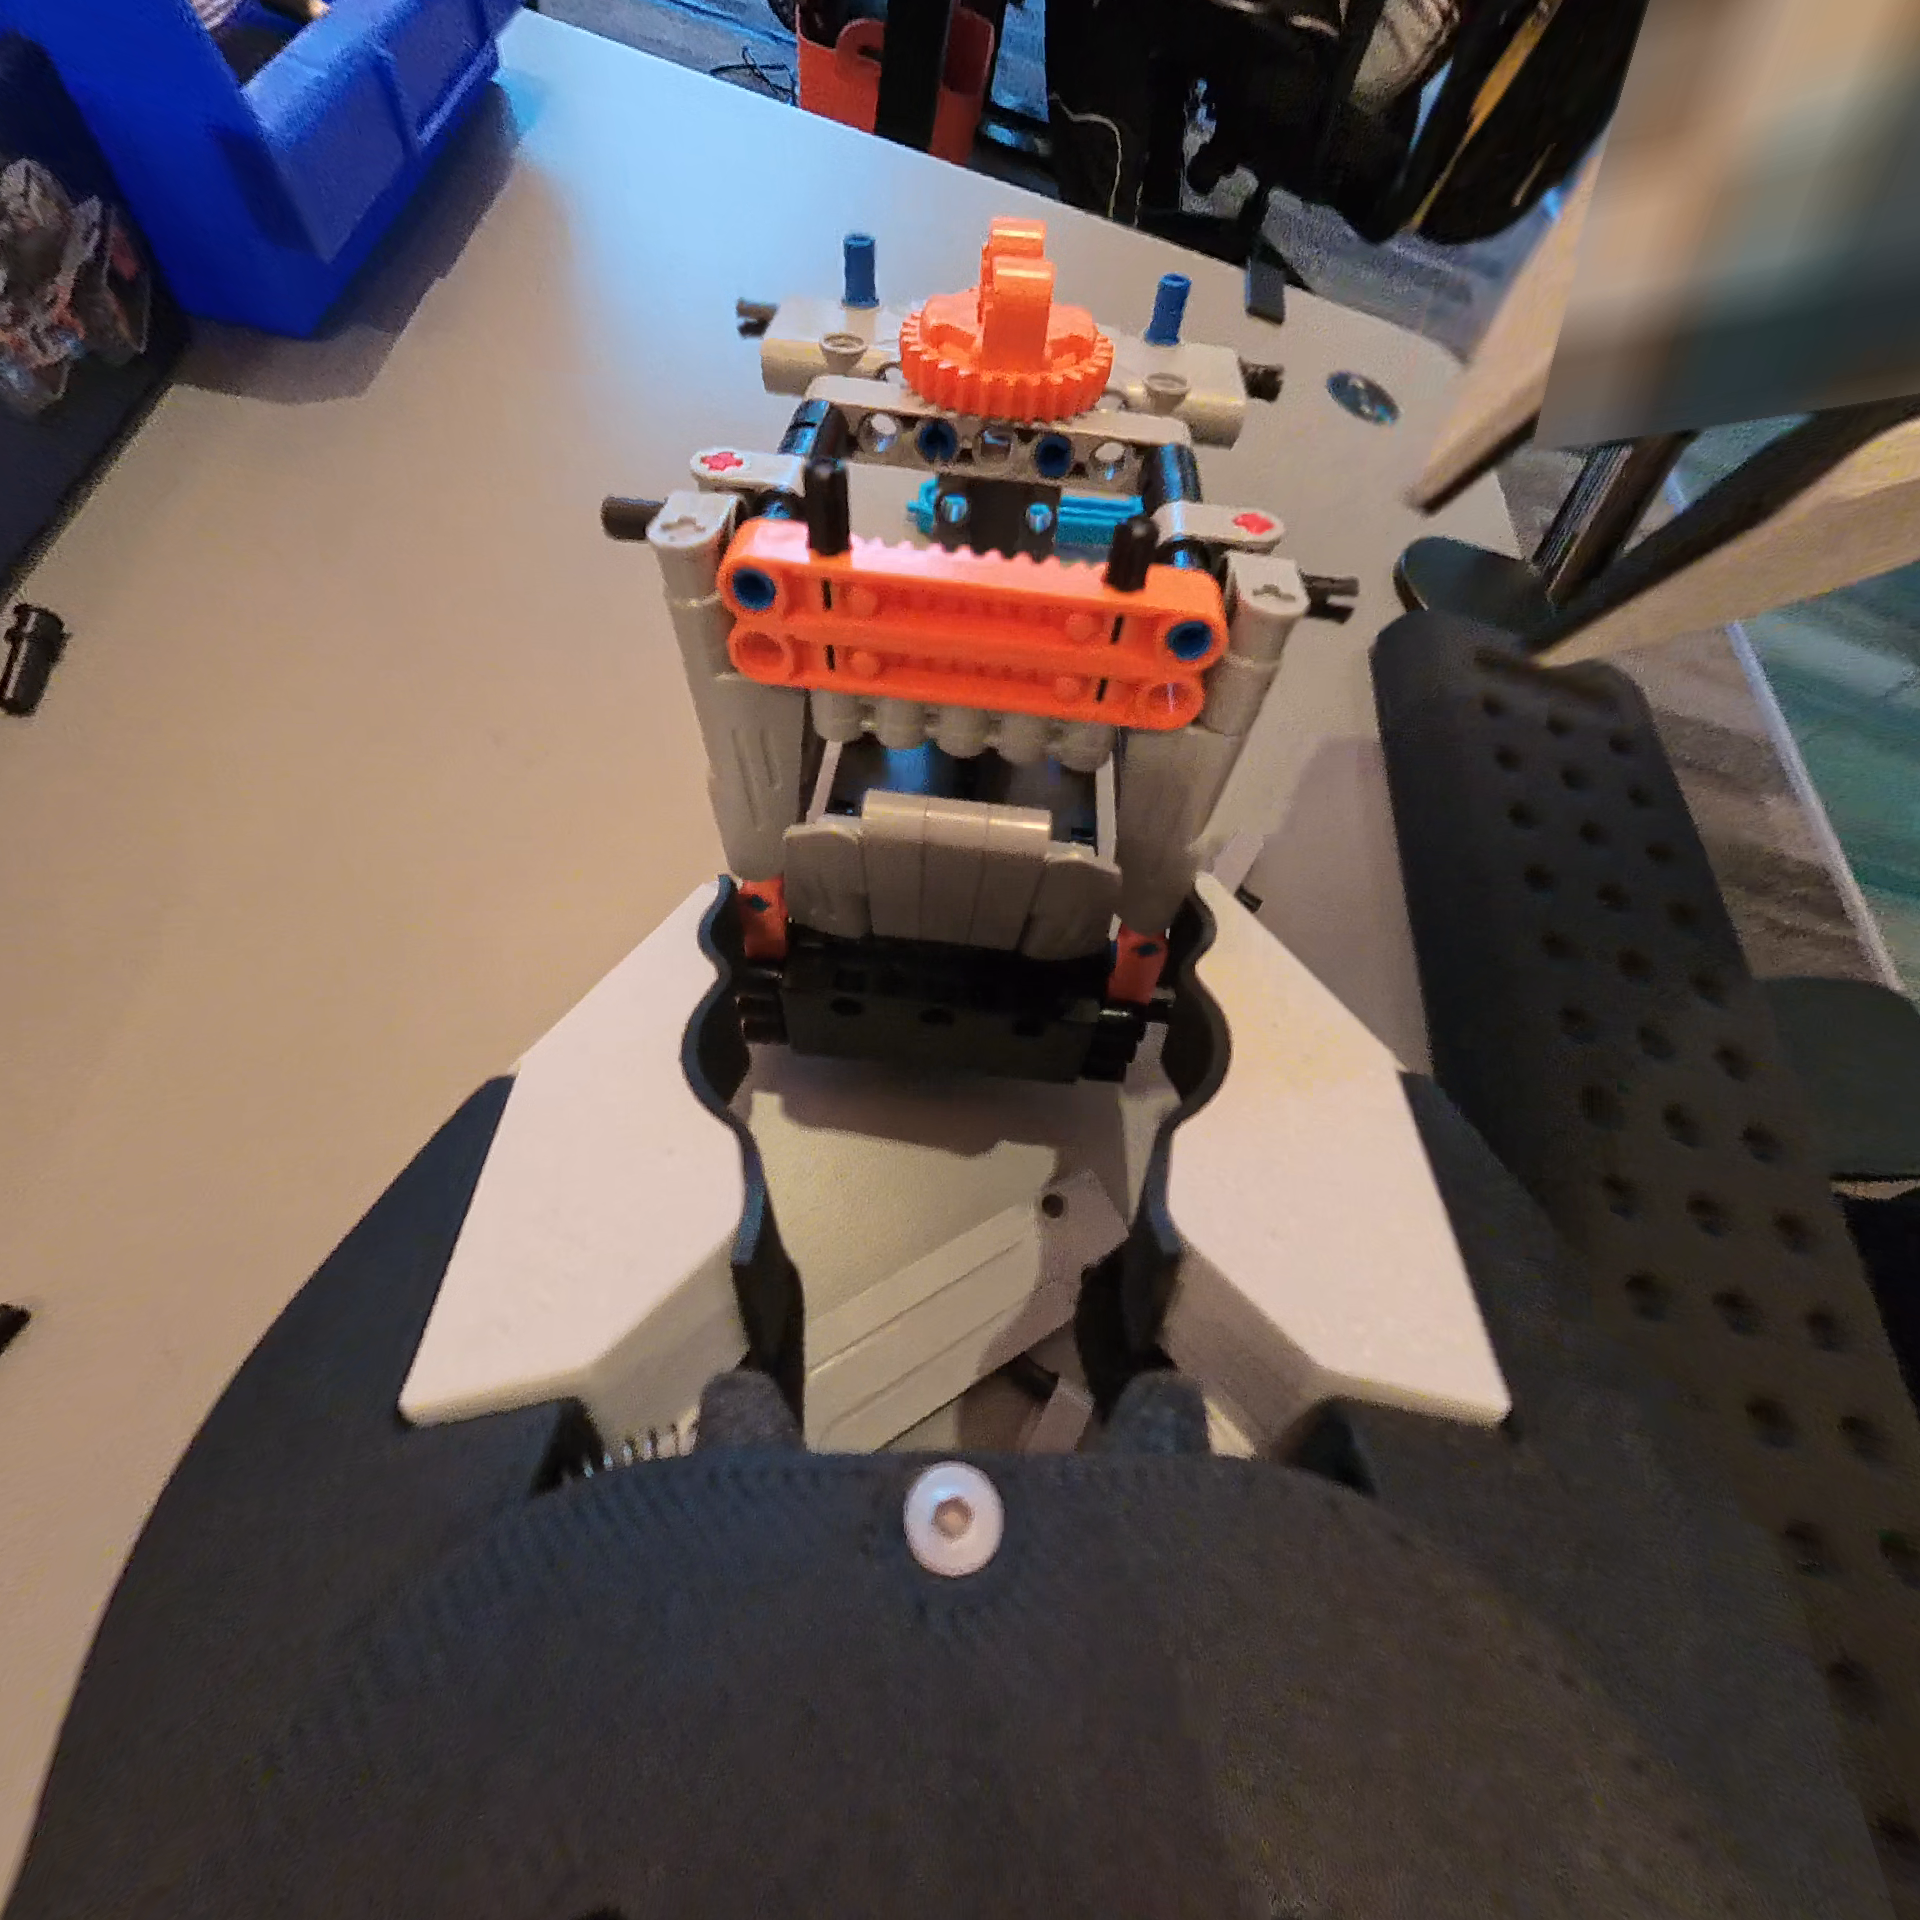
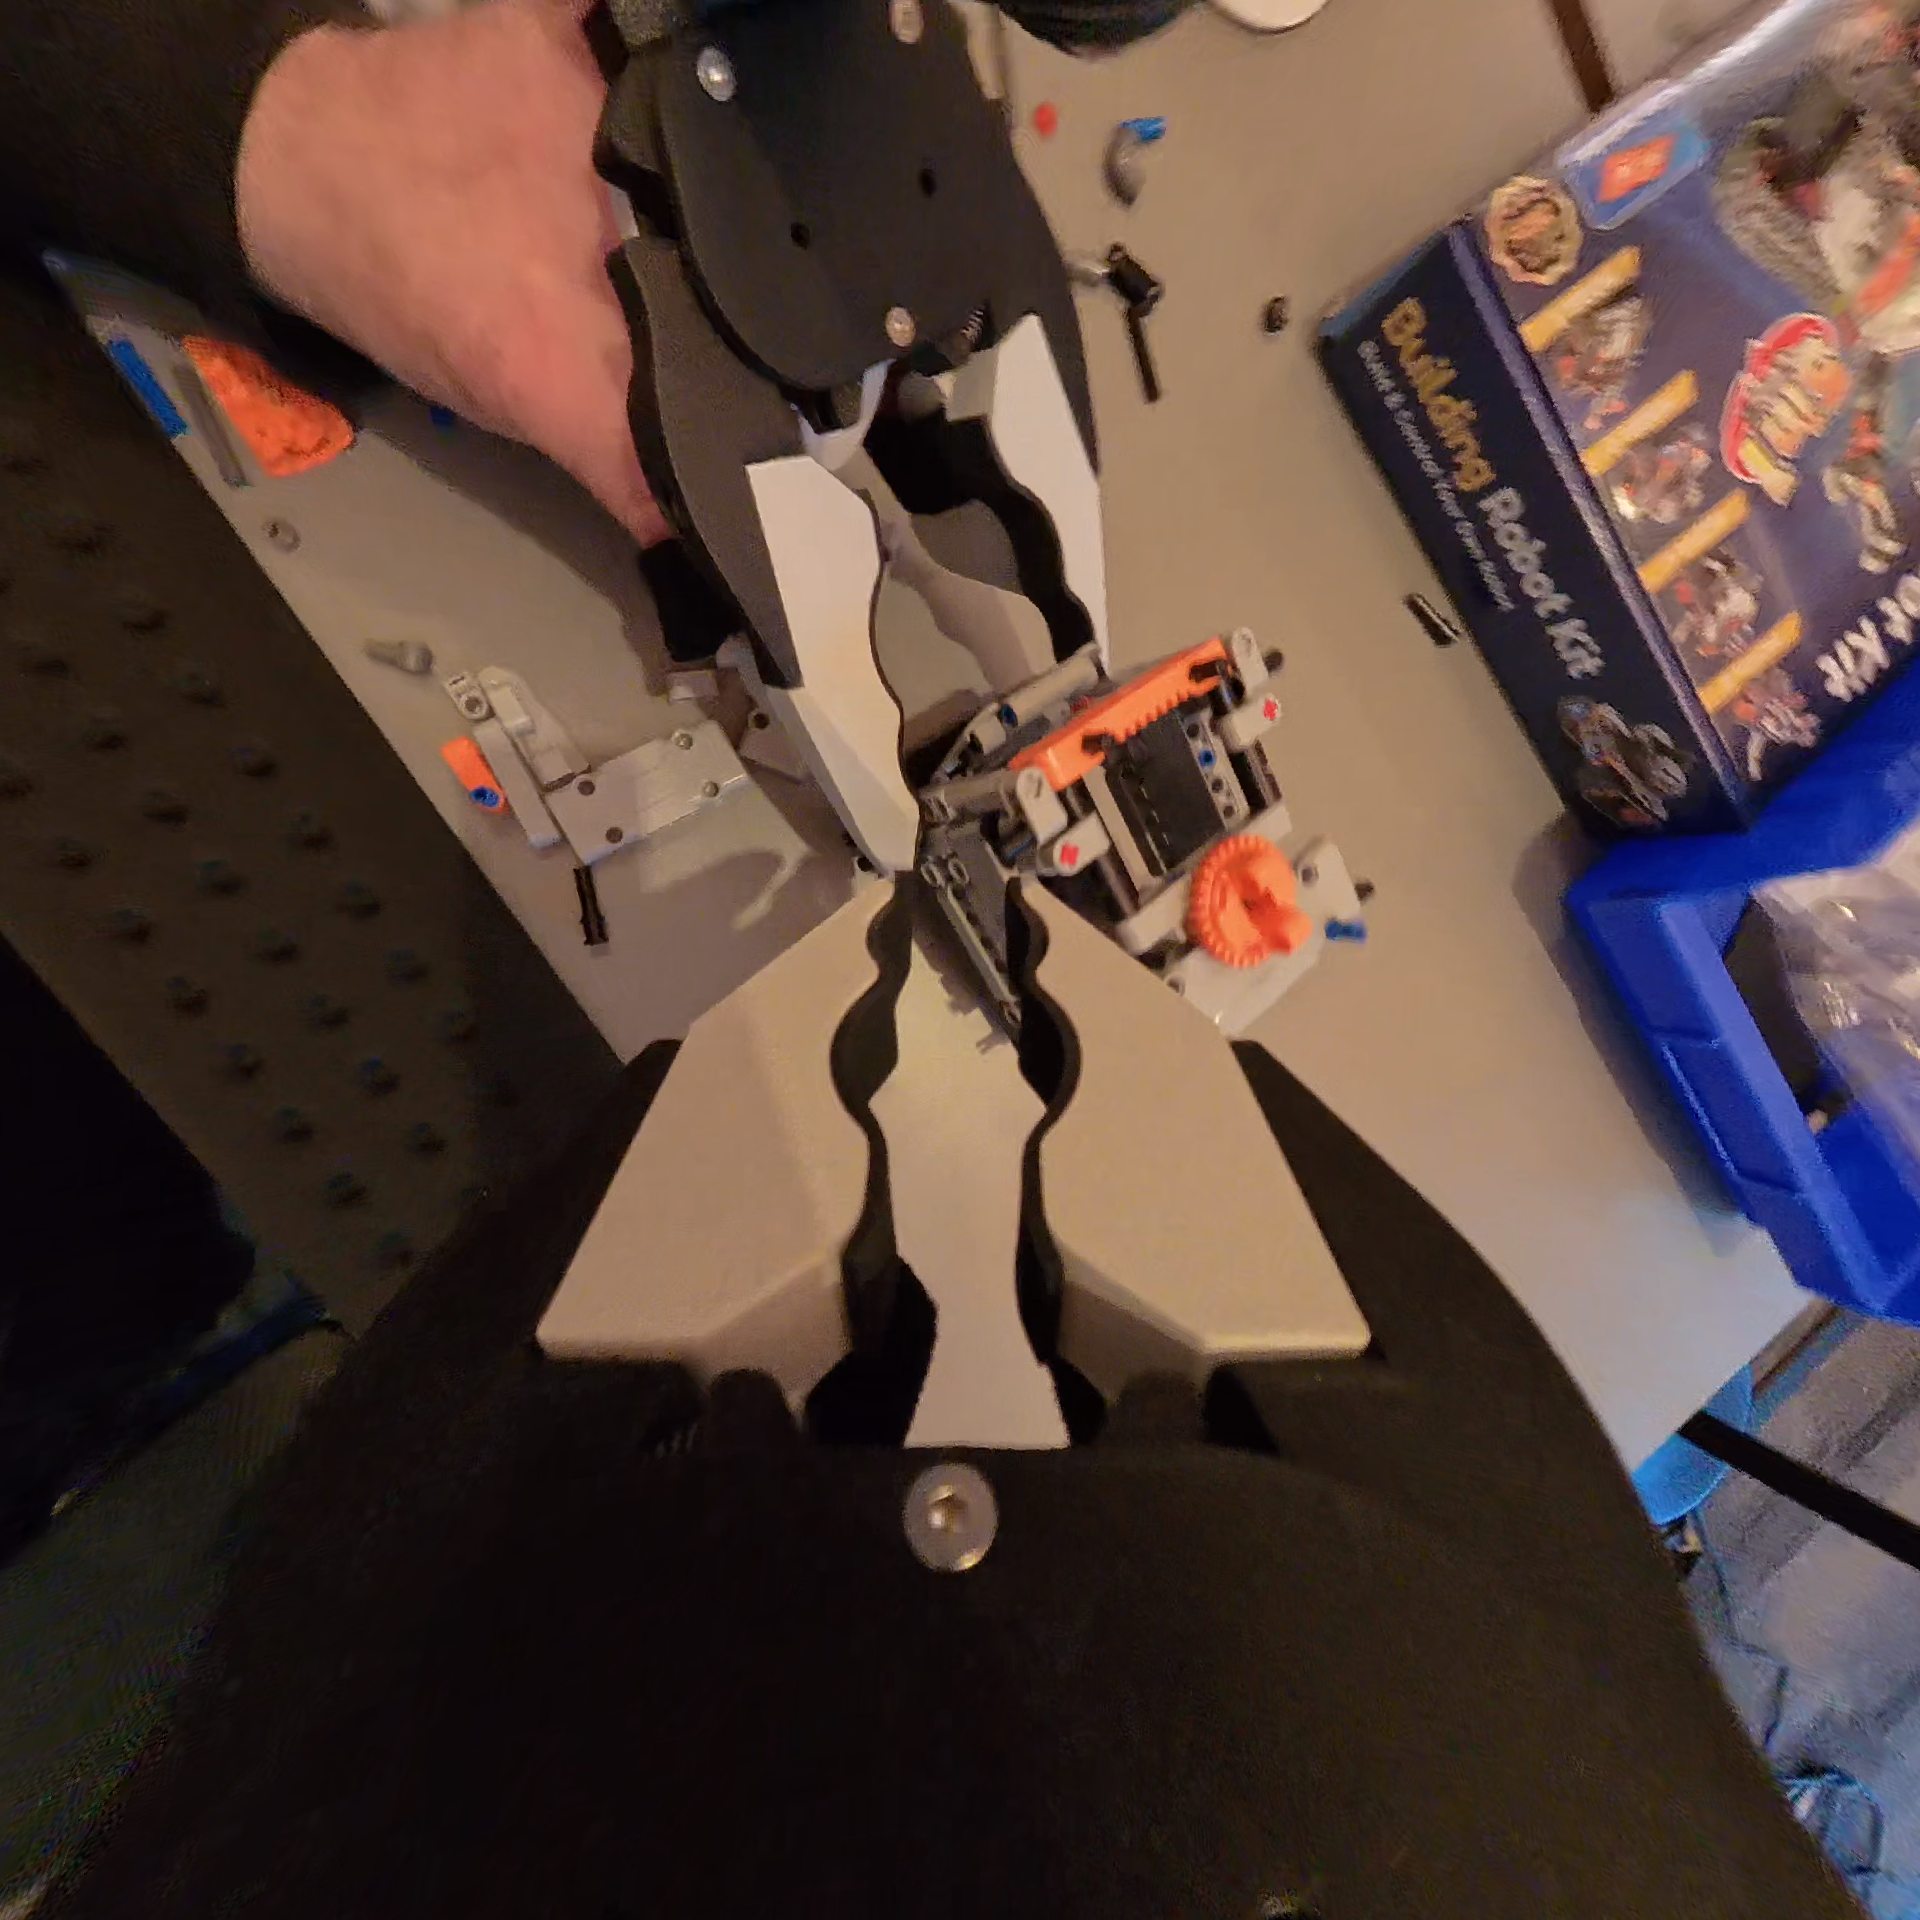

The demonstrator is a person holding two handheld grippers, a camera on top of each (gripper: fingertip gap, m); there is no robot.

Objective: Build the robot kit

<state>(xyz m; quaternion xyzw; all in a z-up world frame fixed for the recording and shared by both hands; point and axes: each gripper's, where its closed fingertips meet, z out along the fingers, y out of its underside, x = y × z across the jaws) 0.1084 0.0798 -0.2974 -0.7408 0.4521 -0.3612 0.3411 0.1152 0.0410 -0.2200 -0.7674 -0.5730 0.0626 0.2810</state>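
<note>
Closest to the lens in the left wrist view, the left gripper [image 1: 956, 997] has its jaws spread about as wide as the black base of a brick model [image 1: 966, 644] and pinches that base from both sides. The model stands tilted away over the grey table [image 1: 312, 727], with an orange gear [image 1: 1003, 358] at its far end. A loose grey panel [image 1: 935, 1309] lies on the table below the fingers. A blue bin [image 1: 260, 156] sits at the far left and a black perforated chair [image 1: 1558, 935] to the right.

In the right wrist view, the right gripper [image 2: 961, 920] meets the same model from the opposite side. Its jaws are drawn narrow, and as far as I can tell they pinch a grey beam [image 2: 971, 935] at the model's near end. A hand [image 2: 436, 291] holds the left gripper. A printed box [image 2: 1662, 468] lies to the right, and a small grey assembly [image 2: 613, 790] to the left.
</note>
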